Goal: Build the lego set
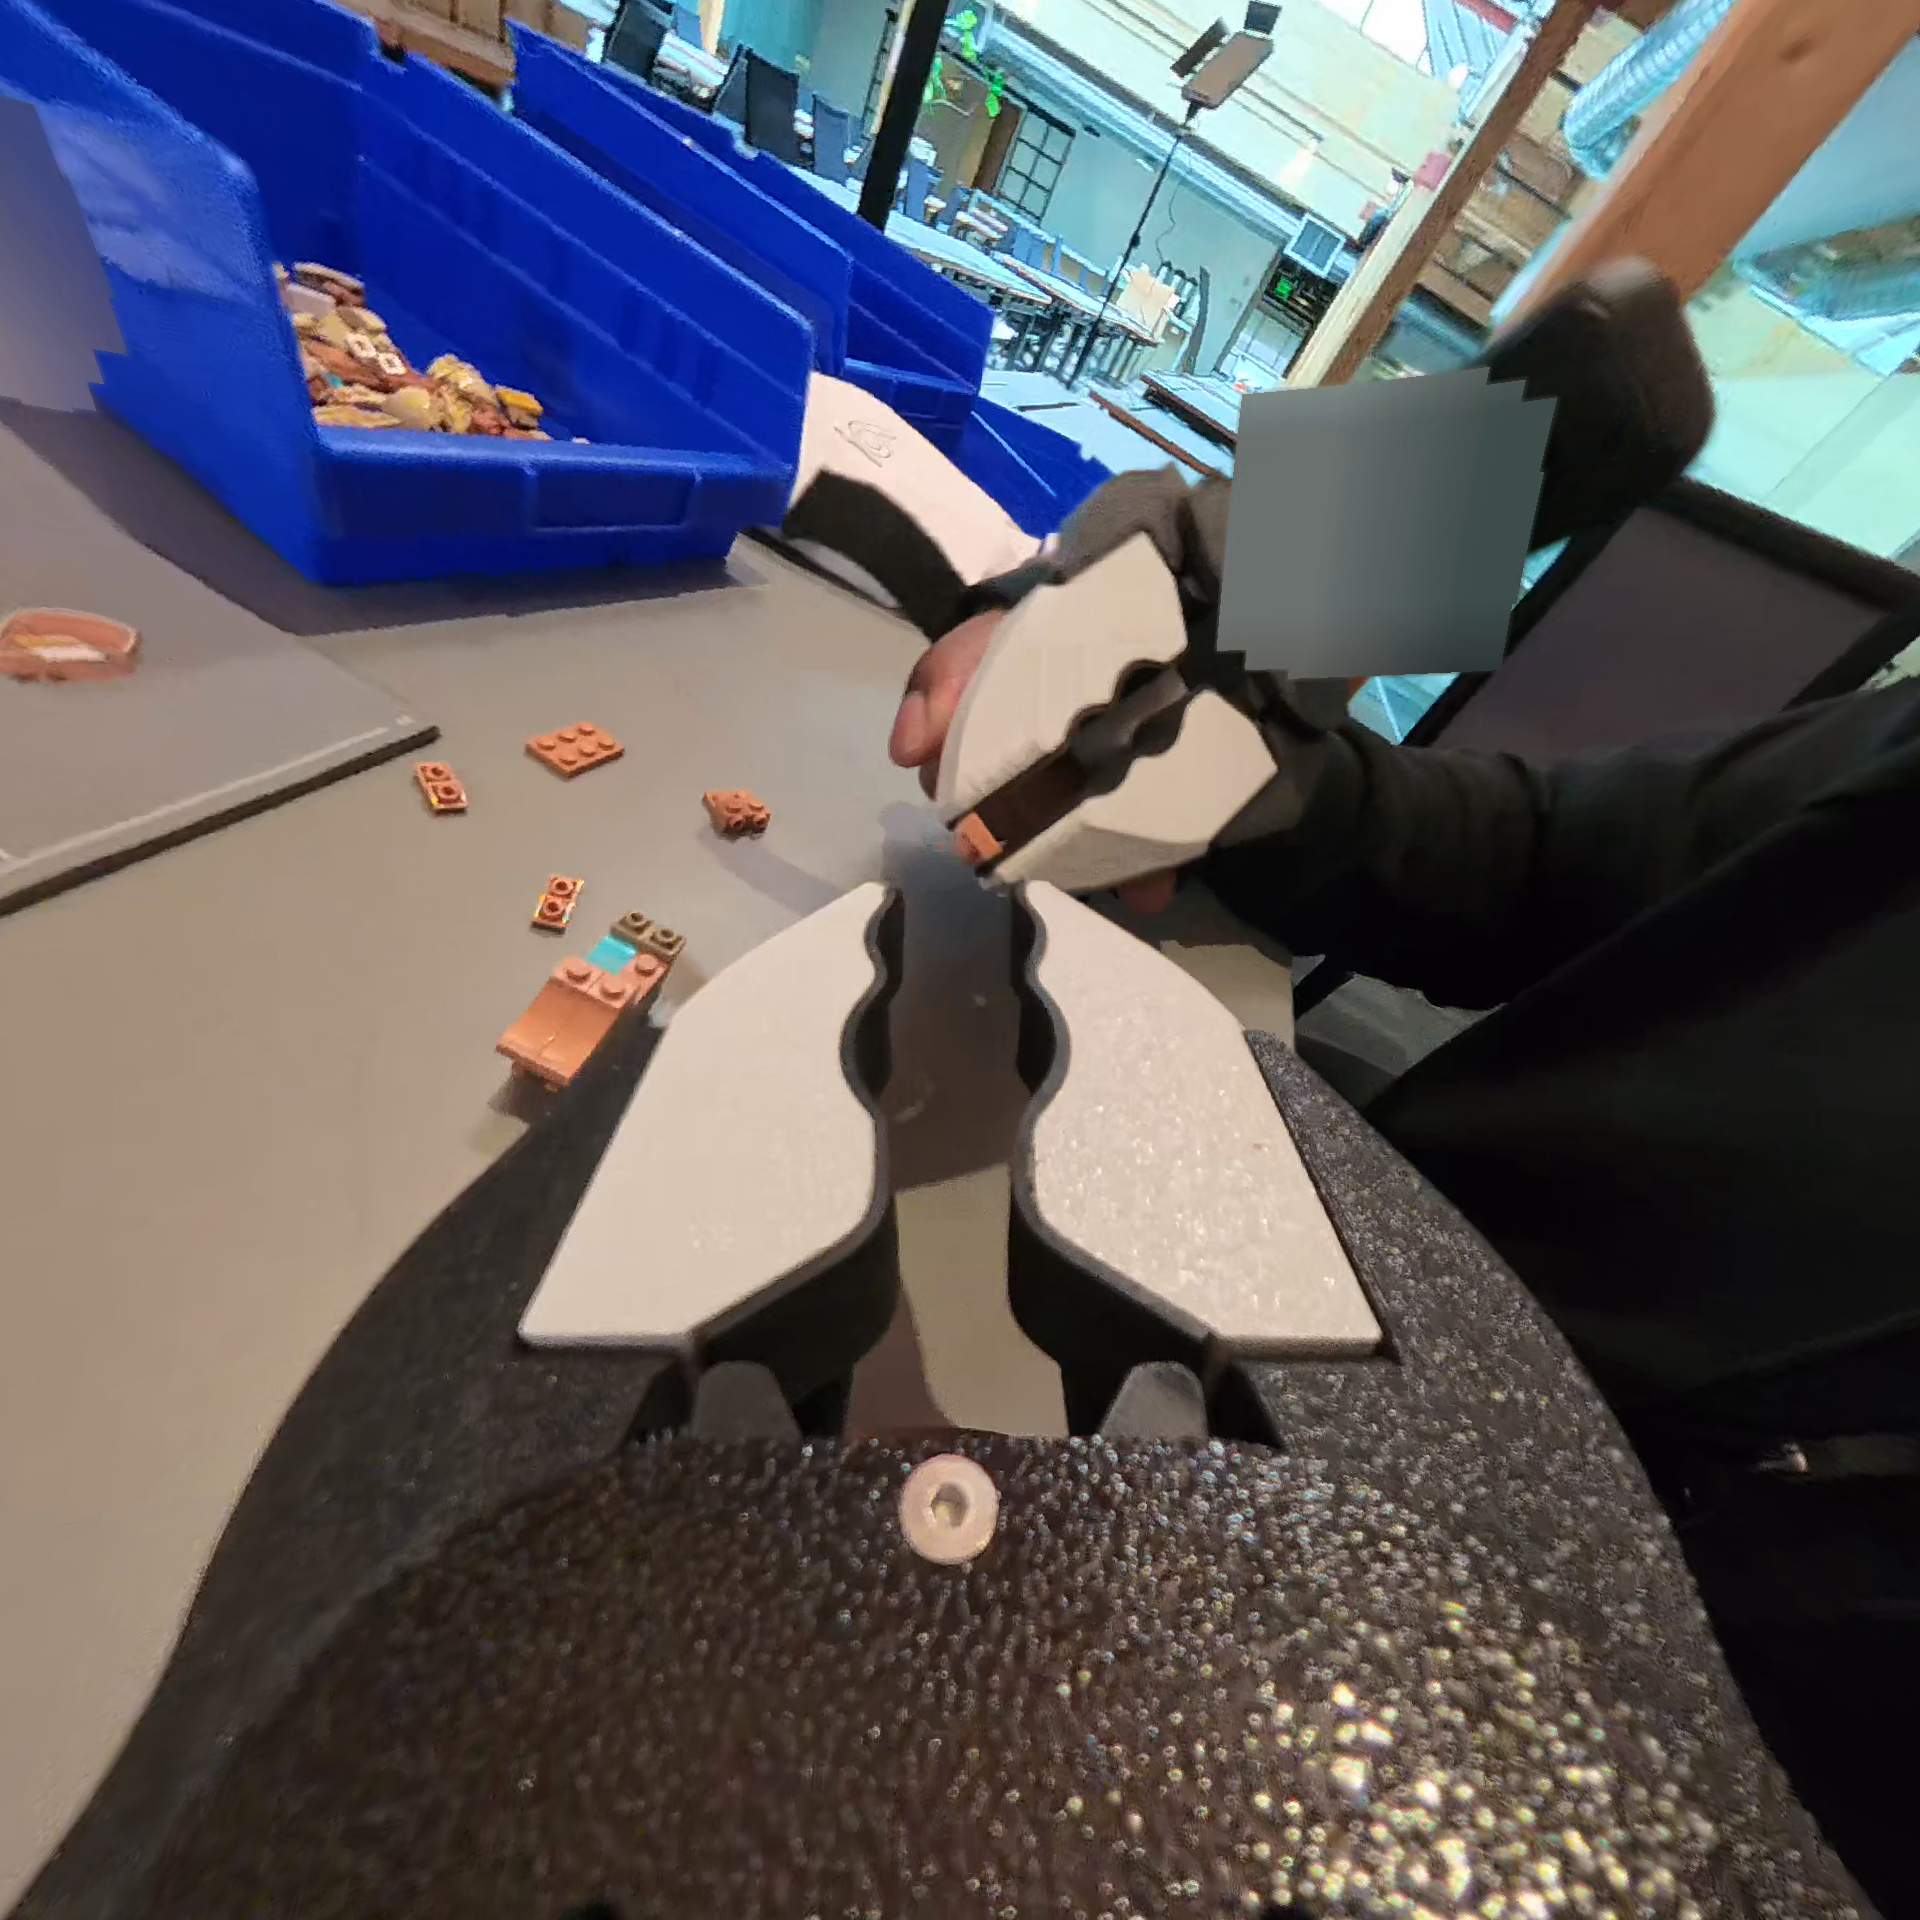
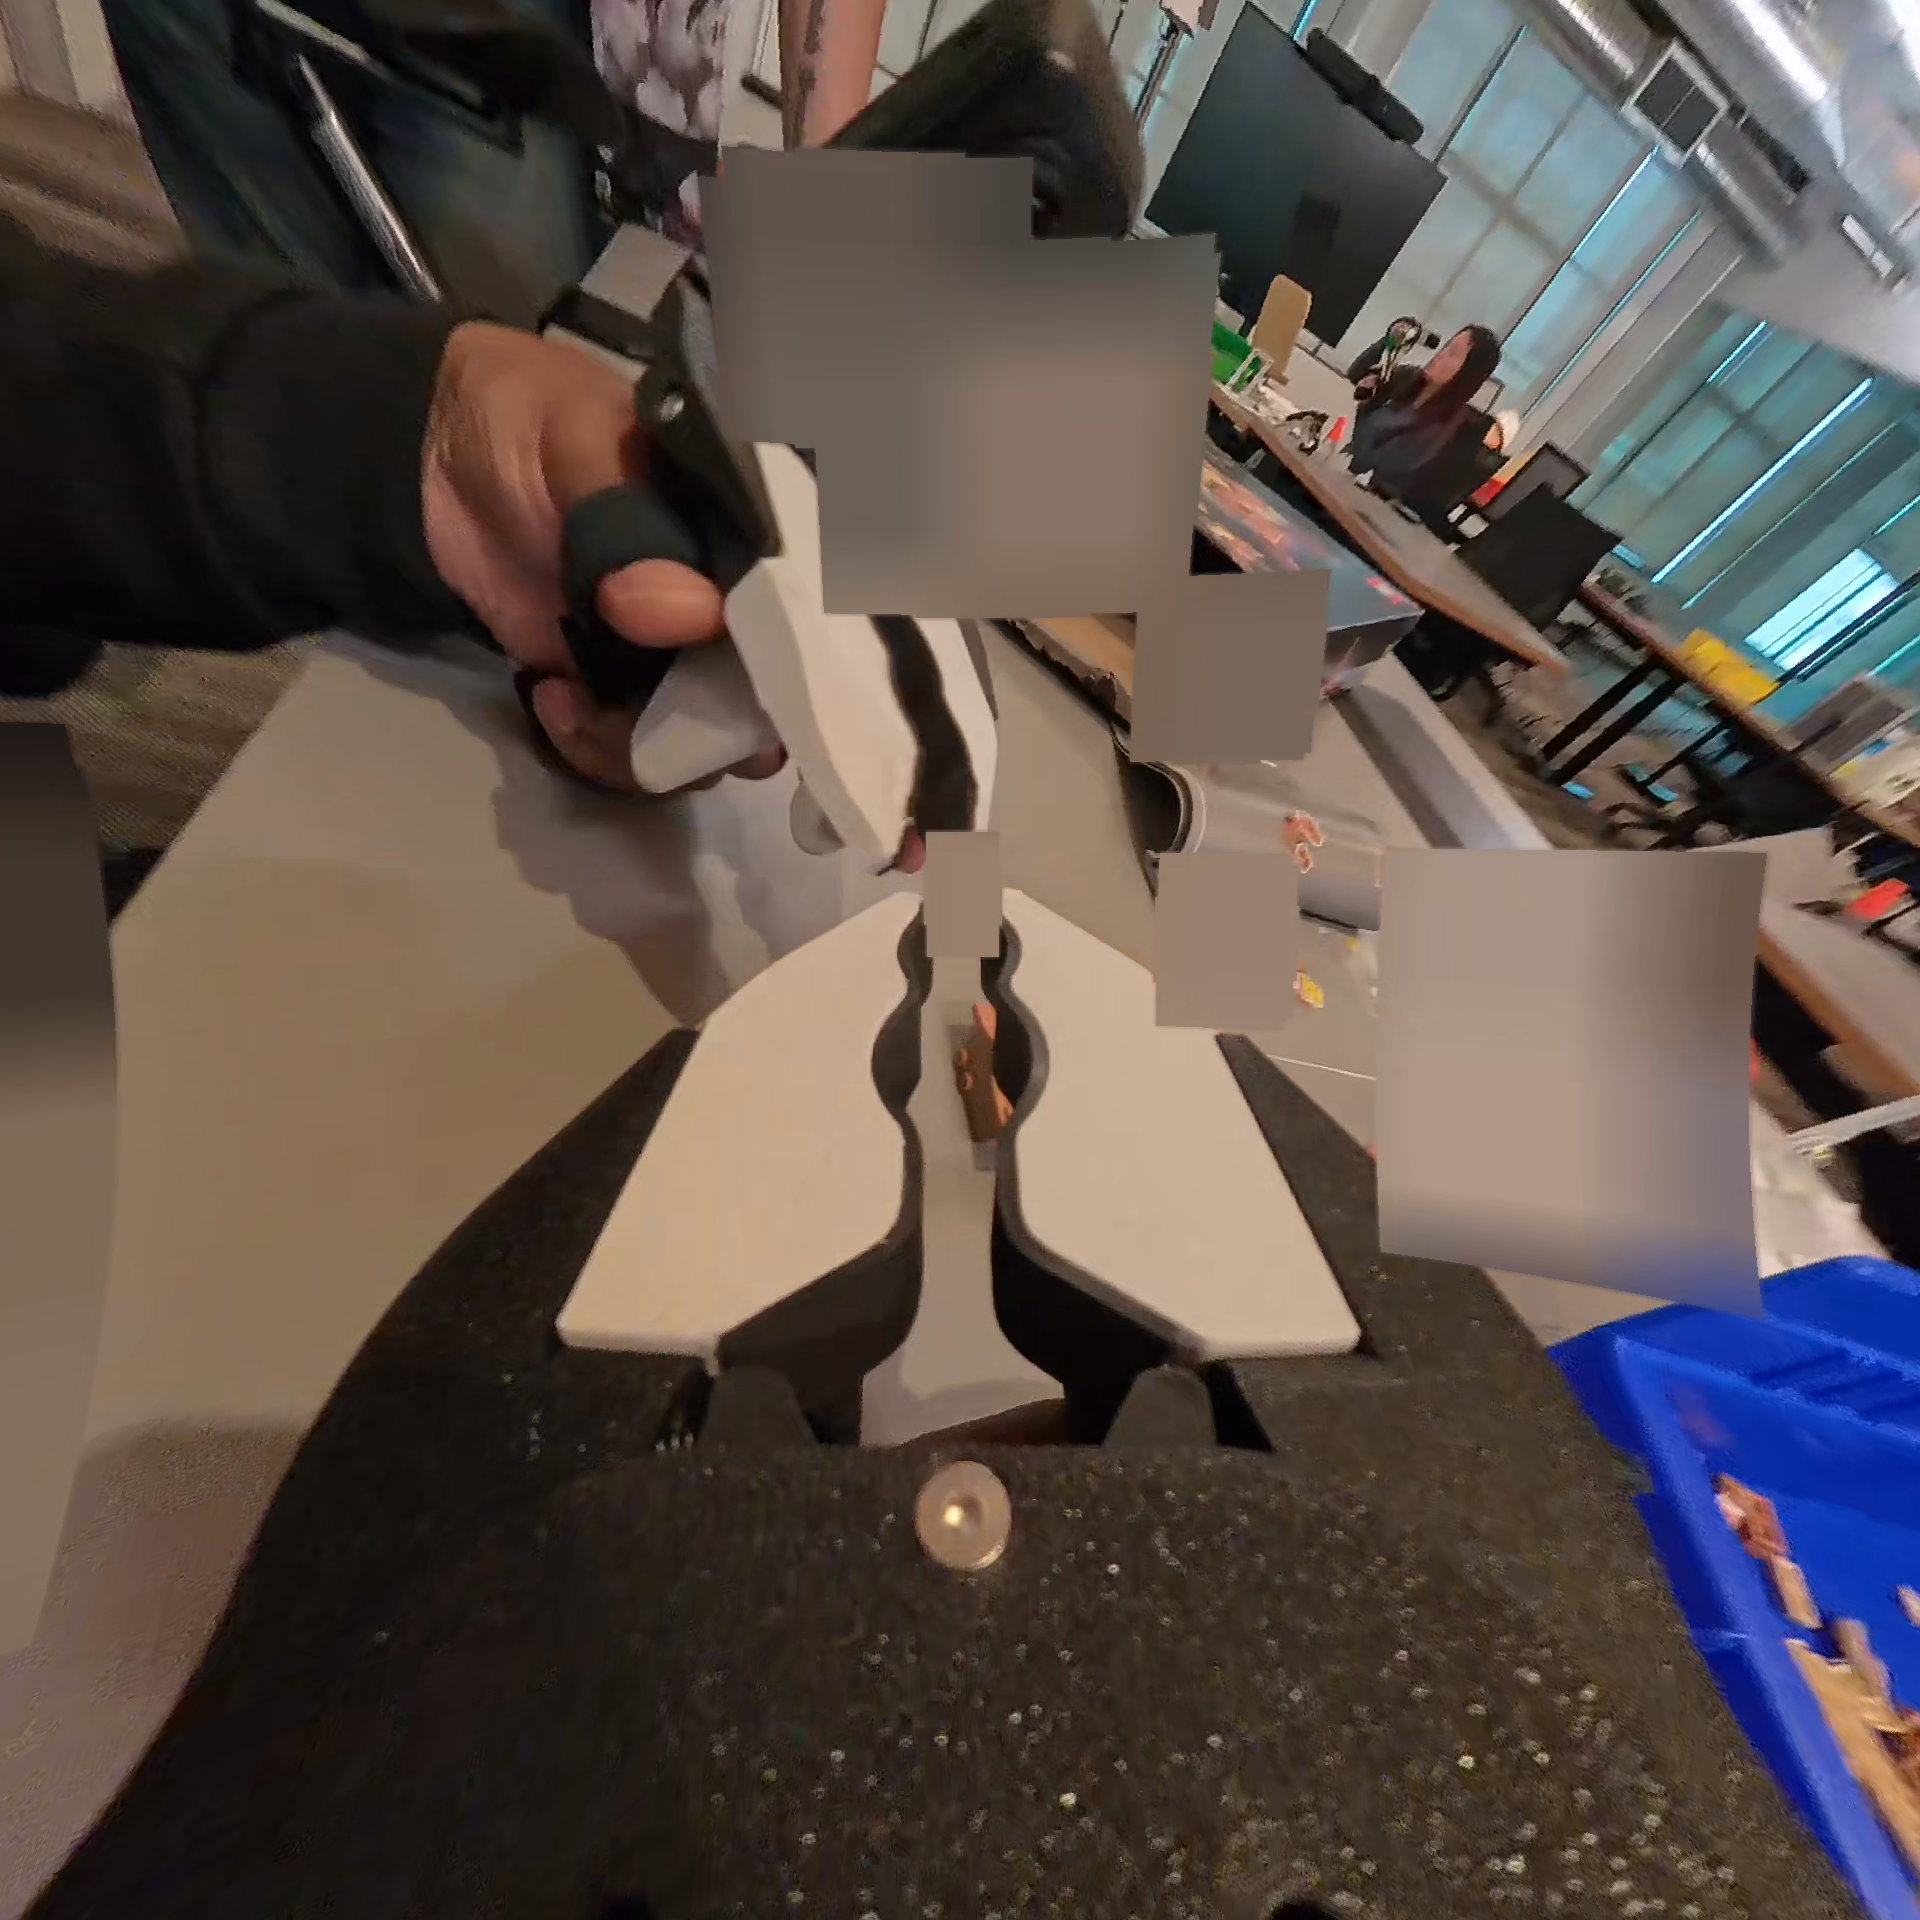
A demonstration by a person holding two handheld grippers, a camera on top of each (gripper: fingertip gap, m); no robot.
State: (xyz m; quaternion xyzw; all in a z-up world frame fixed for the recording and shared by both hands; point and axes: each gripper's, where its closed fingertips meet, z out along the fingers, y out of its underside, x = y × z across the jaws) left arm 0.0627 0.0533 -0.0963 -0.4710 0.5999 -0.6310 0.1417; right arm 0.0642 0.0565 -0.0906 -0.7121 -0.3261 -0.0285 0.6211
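Grey tabletop [image 1: 260,1039] fills most of the left wrist view, with a wide workshop hall of long desks and big windows behind it. Blue bins [image 1: 582,343] stand in a row at the table's far edge; the nearest one holds a heap of small brown, tan and orange pieces. A dark-edged grey mat [image 1: 156,769] lies in front of the bins.

Both grippers are held up above the table, tips close together and pointing toward each other. The right gripper [image 1: 987,847] is shut on an orange-brown building plate [image 1: 977,836] — a thin flat piece with studs on one face, standing on edge between the white fingers, its pale orange end poking just past the tips. In the right wrist view the same plate [image 2: 982,1081] sits against the right-hand pad, and a blurred patch covers the very tips. The left gripper [image 1: 956,904] hangs just below and in front of the plate, its jaws narrowly apart with only table showing between them.

Loose pieces lie on the table to the left of the left gripper: a small stepped build [image 1: 587,1003] in orange with a teal tile and two tan plates, a square orange plate with six studs [image 1: 574,748], and three little two-stud plates — one [image 1: 442,787], another [image 1: 736,810], a third [image 1: 558,902].
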